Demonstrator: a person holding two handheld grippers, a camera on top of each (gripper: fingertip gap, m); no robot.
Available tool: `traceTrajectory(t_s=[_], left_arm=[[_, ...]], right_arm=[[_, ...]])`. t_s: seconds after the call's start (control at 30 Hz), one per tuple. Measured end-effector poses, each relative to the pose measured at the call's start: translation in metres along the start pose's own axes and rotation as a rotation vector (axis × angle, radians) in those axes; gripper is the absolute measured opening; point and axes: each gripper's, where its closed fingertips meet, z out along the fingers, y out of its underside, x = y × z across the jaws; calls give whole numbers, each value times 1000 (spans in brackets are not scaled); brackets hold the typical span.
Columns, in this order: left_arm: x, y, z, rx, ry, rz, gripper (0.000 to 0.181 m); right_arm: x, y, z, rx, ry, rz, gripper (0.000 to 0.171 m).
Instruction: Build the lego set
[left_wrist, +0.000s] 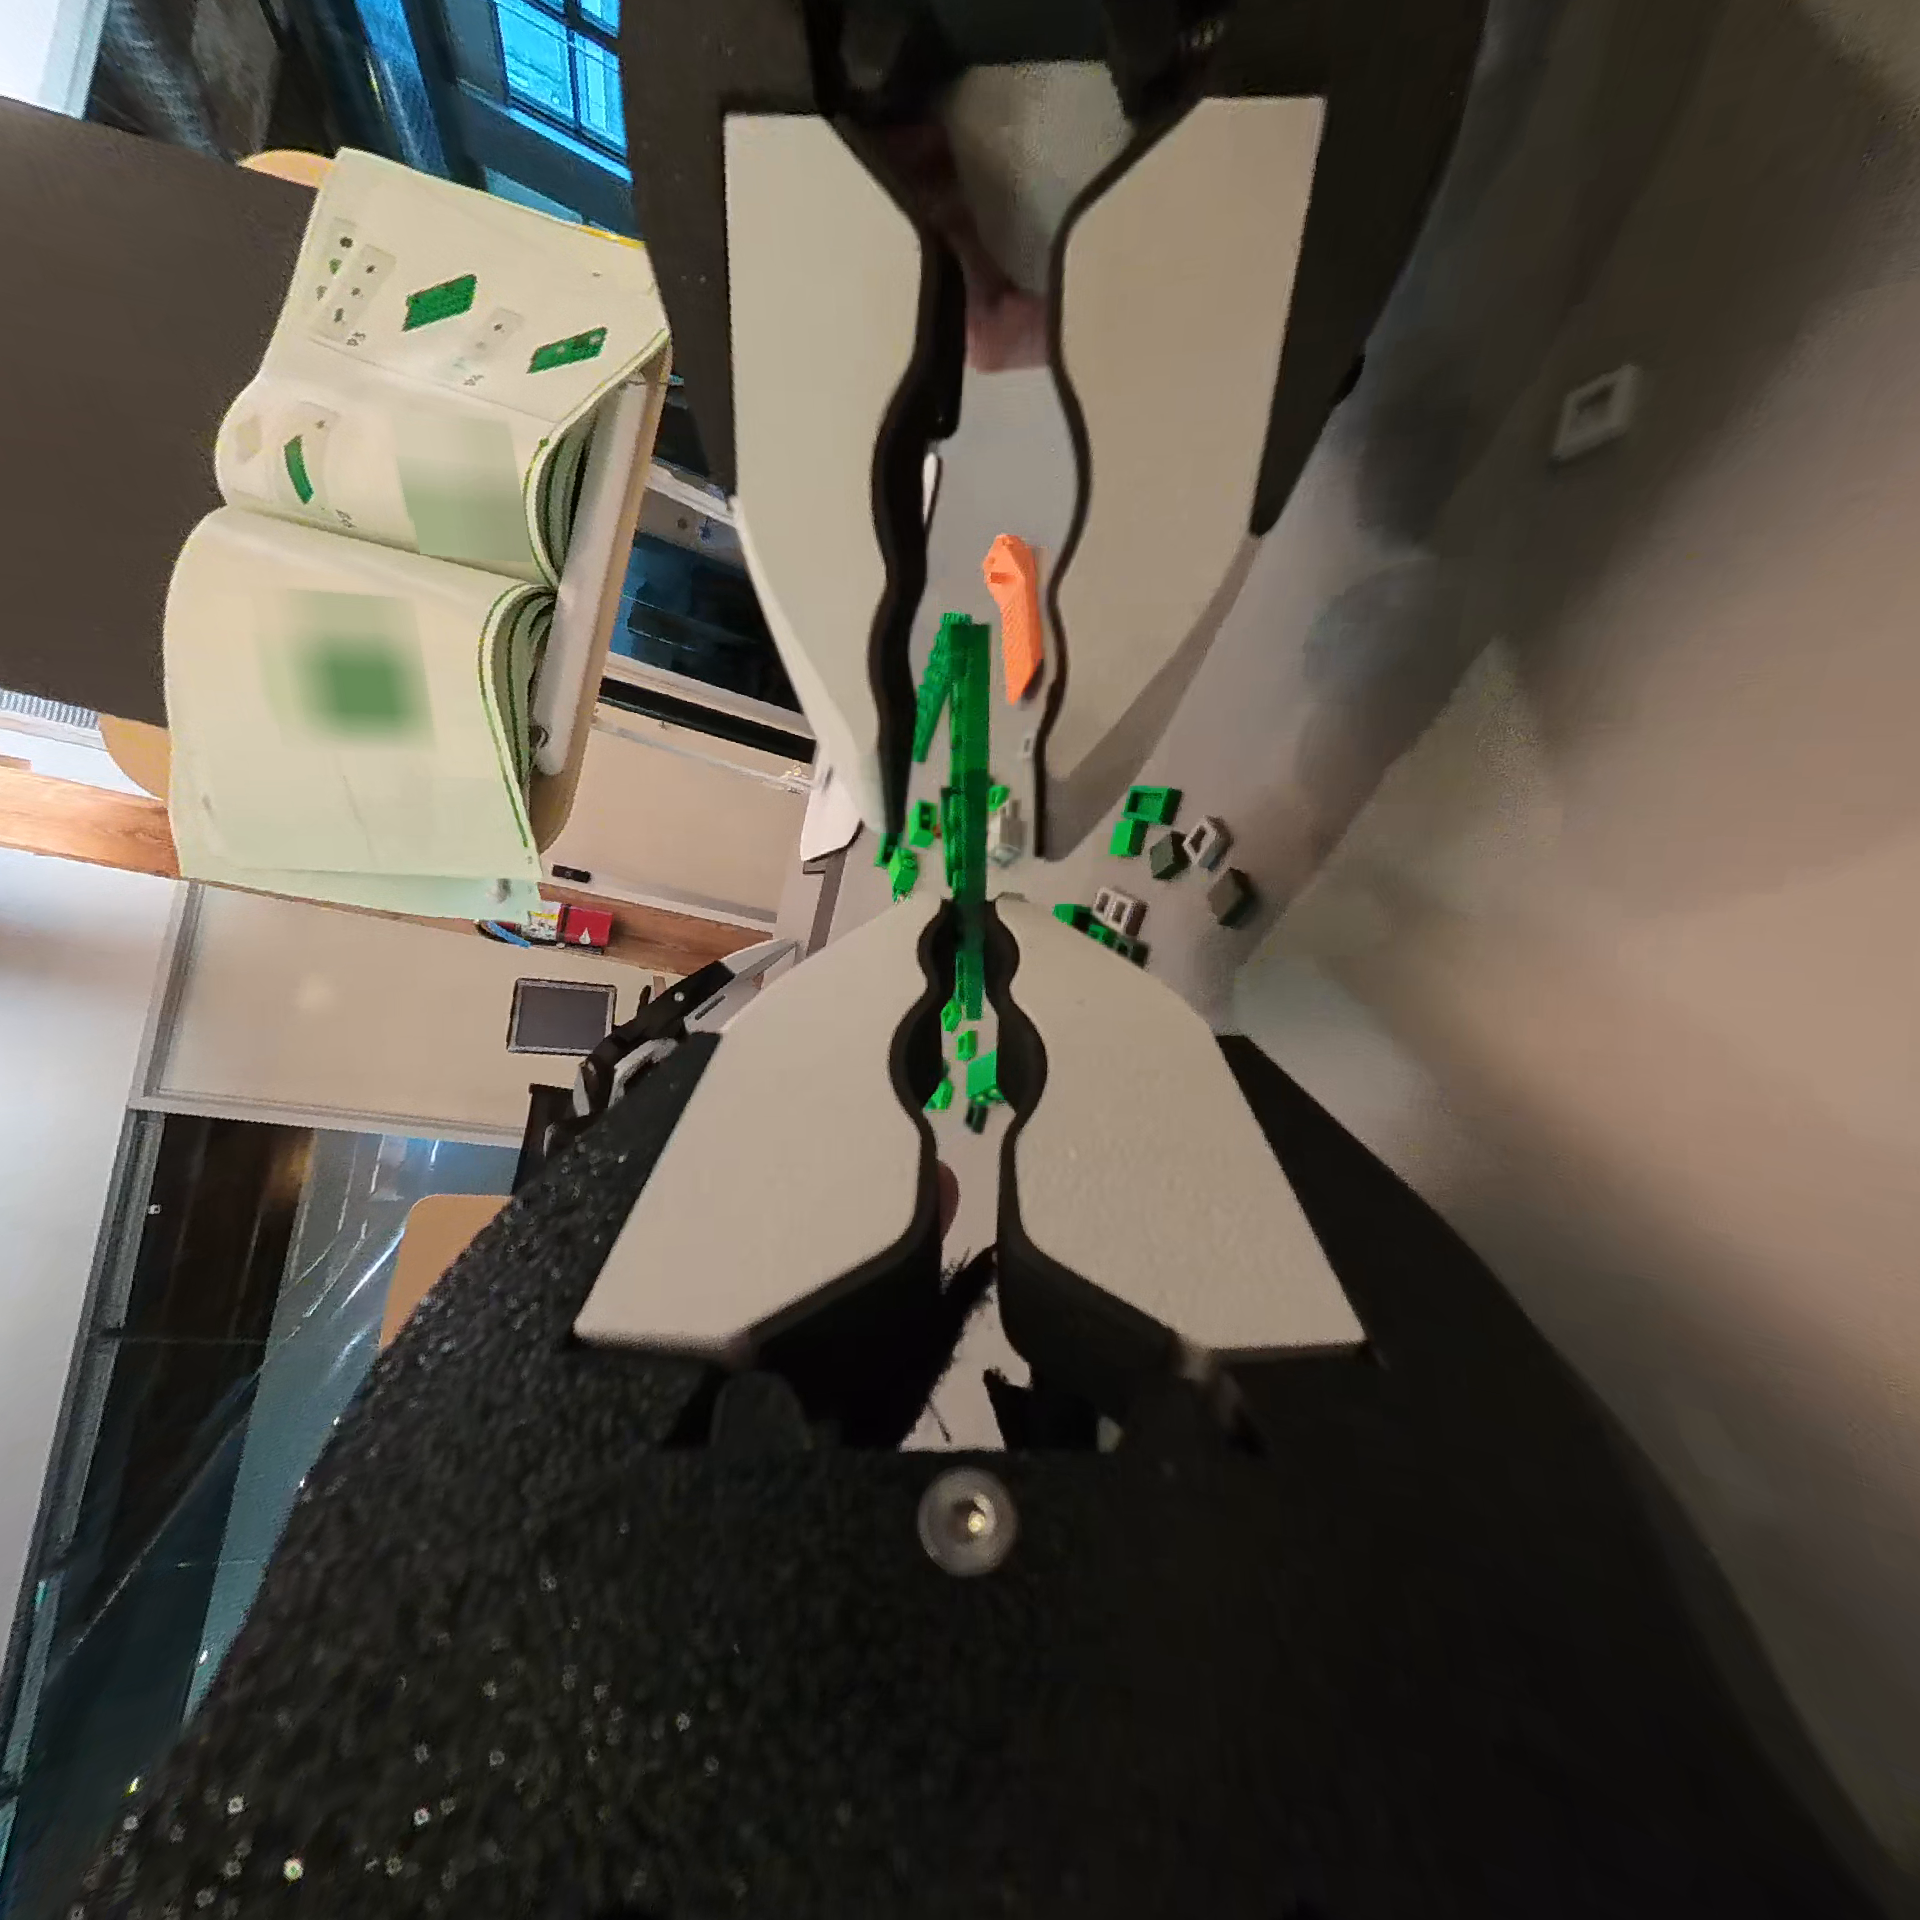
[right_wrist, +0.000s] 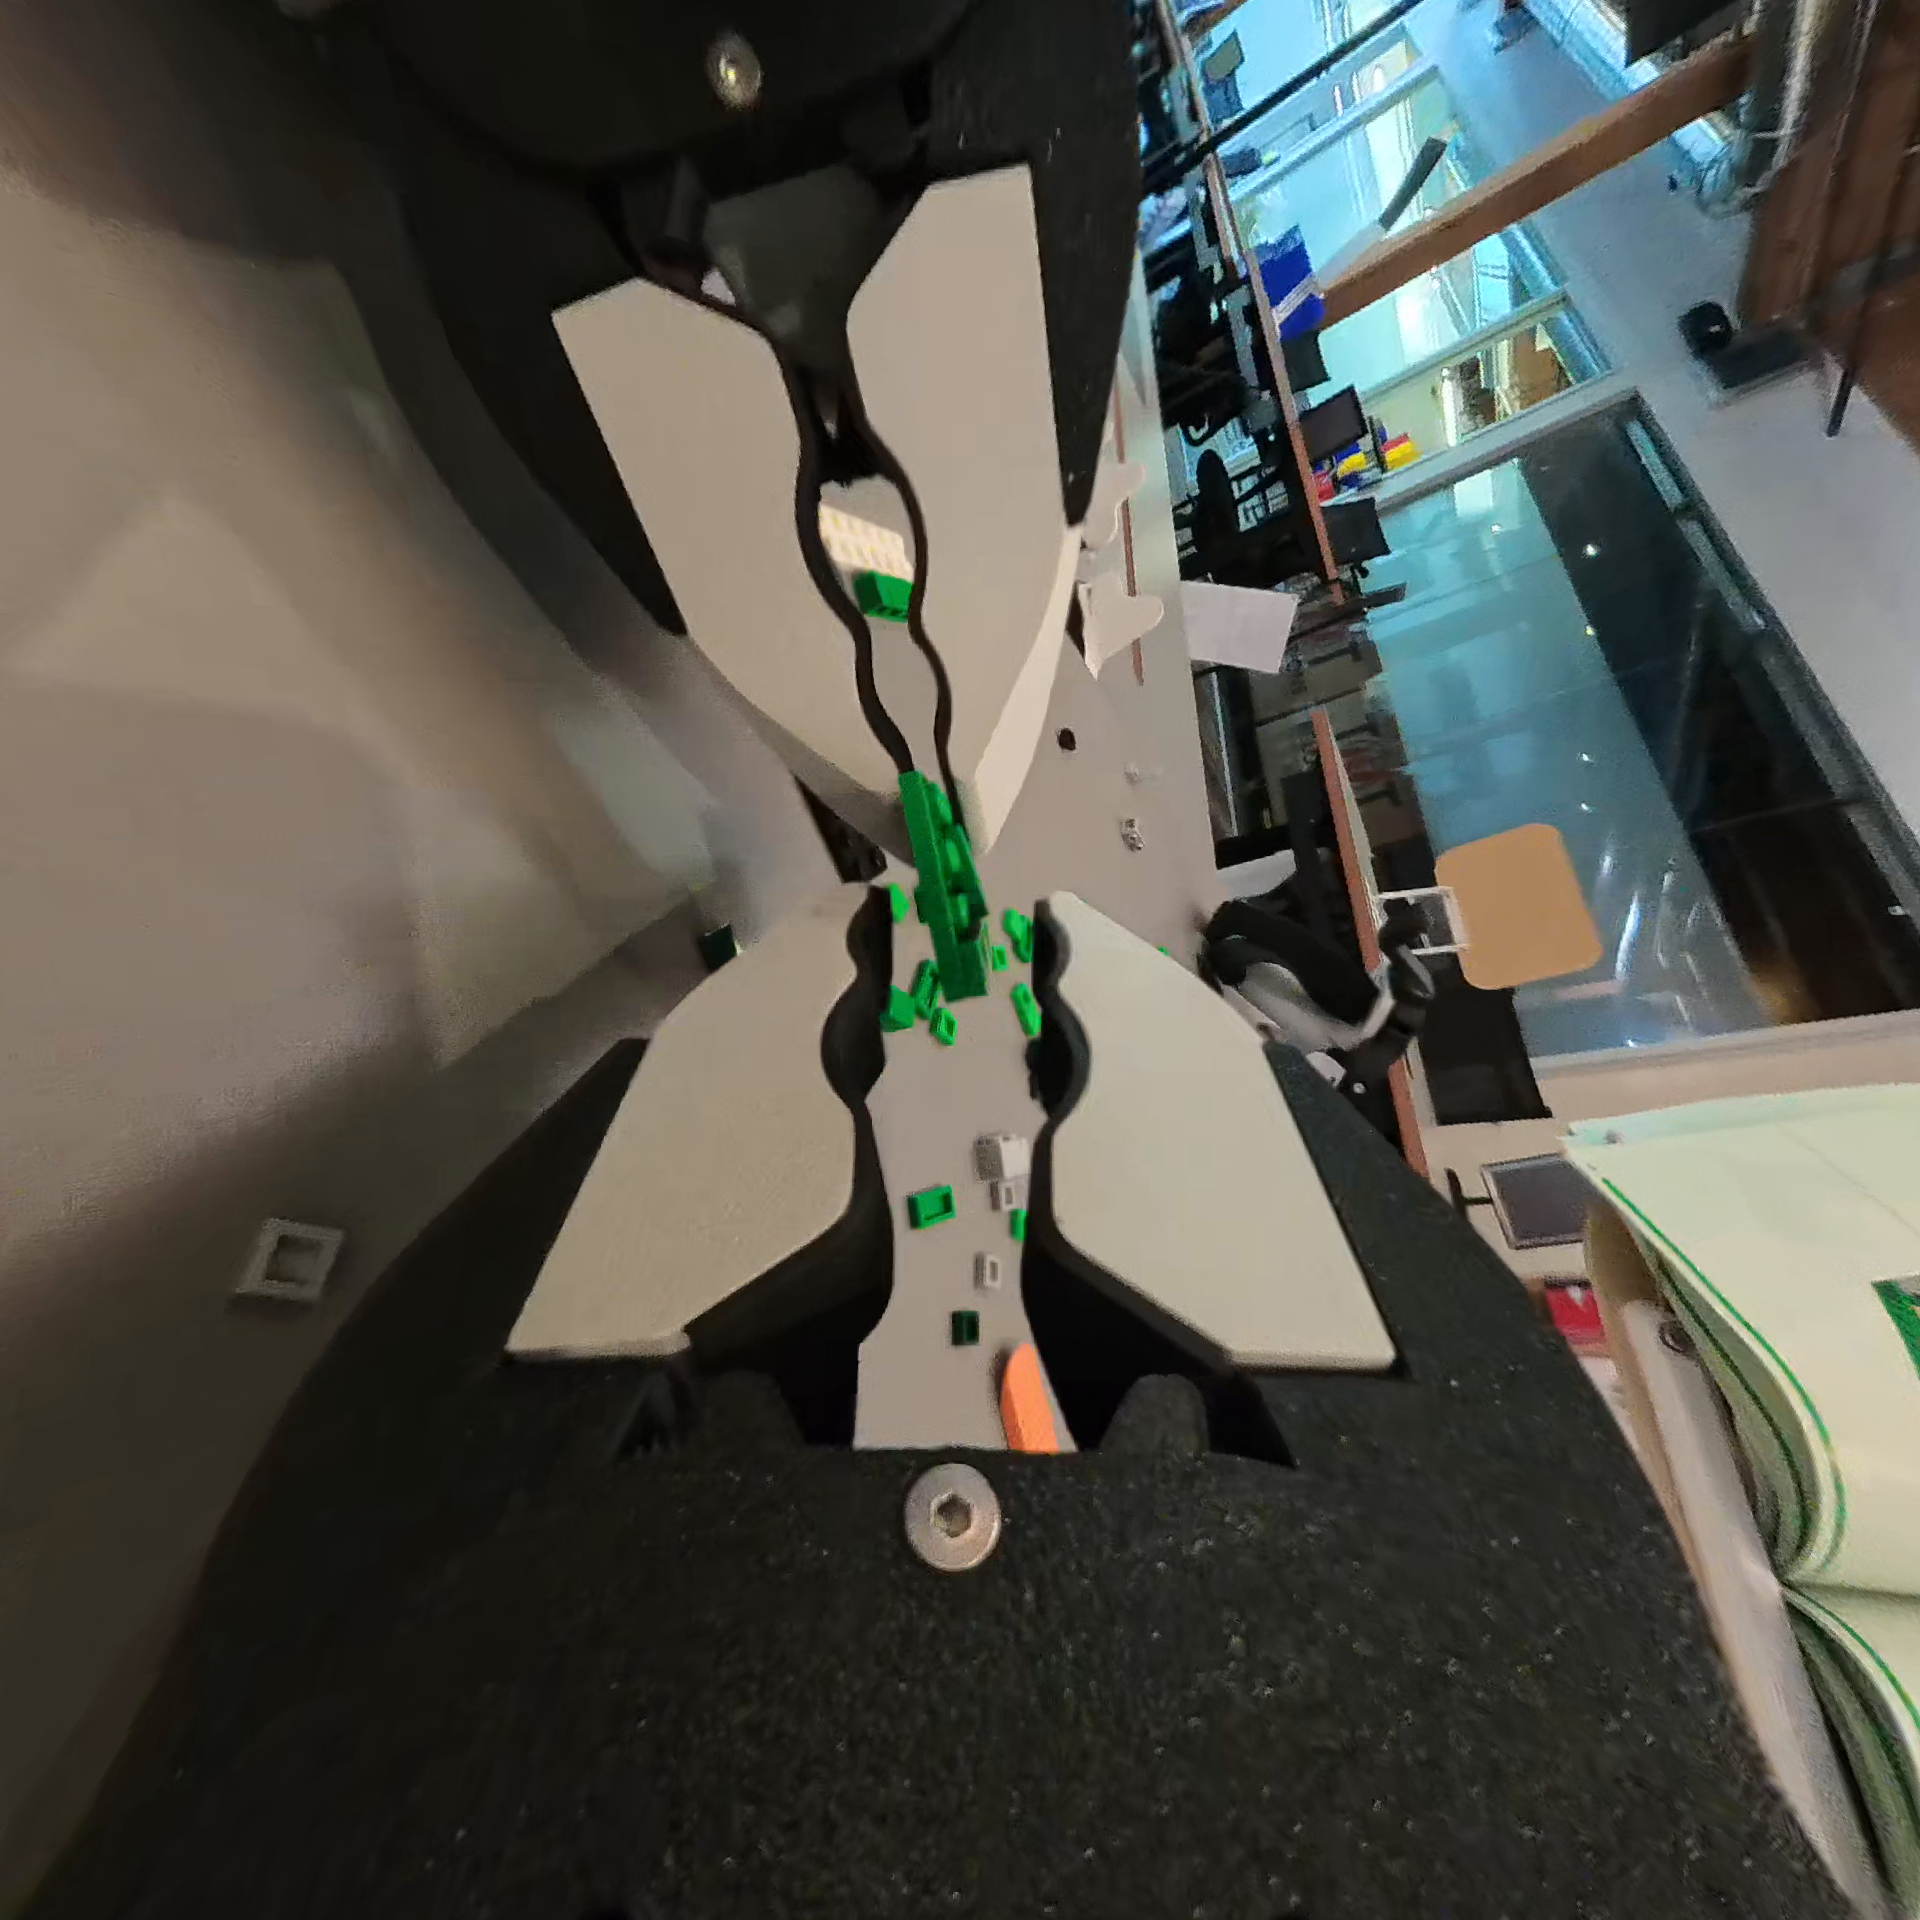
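Note:
A flat green lego assembly (left_wrist: 968, 748) is seen edge-on and held up off the white table (left_wrist: 1299, 831). My left gripper (left_wrist: 968, 912) is shut on its near end. My right gripper (left_wrist: 961, 842) faces the left one from above, its jaws apart on either side of the assembly. In the right wrist view my right gripper (right_wrist: 956, 904) is open, with the green assembly (right_wrist: 945, 914) between its tips and not touching them. The left gripper (right_wrist: 940, 821) pinches the far end there. Loose green bricks (right_wrist: 930, 1205) and grey bricks (right_wrist: 1000, 1153) lie on the table (right_wrist: 935, 1101).
An orange brick separator (left_wrist: 1013, 613) lies on the table; it also shows in the right wrist view (right_wrist: 1023, 1403). An open instruction booklet (left_wrist: 395, 540) stands at the table's edge. More green bricks (left_wrist: 1143, 816) and grey bricks (left_wrist: 1117, 909) are scattered nearby, and a lone grey square brick (left_wrist: 1590, 410) lies apart.

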Motion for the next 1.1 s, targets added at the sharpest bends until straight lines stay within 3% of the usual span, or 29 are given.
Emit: traceTrajectory(t_s=[0.13, 0.3, 0.6, 0.67, 0.8, 0.93, 1.1], left_arm=[[1, -1, 0, 11, 13, -12, 4], [3, -5, -1, 32, 22, -10, 4], [6, -7, -1, 27, 25, 50, 5], [7, -6, 0, 21, 22, 55, 5], [-7, -4, 3, 38, -6, -161, 9], [-6, 12, 3, -13, 82, -384, 48], [-7, -17, 0, 156, 288, -862, 105]], right_arm=[[3, -2, -2, 19, 24, -44, 25], [-1, -1, -2, 2, 50, -187, 9], [-3, 0, -5, -64, 68, -400, 8], [-3, 2, -4, -70, 74, -384, 8], [11, 3, -3, -53, 142, -237, 8], [35, 7, -11, -64, 308, -283, 8], [34, -4, -13, -46, 374, -435, 8]])
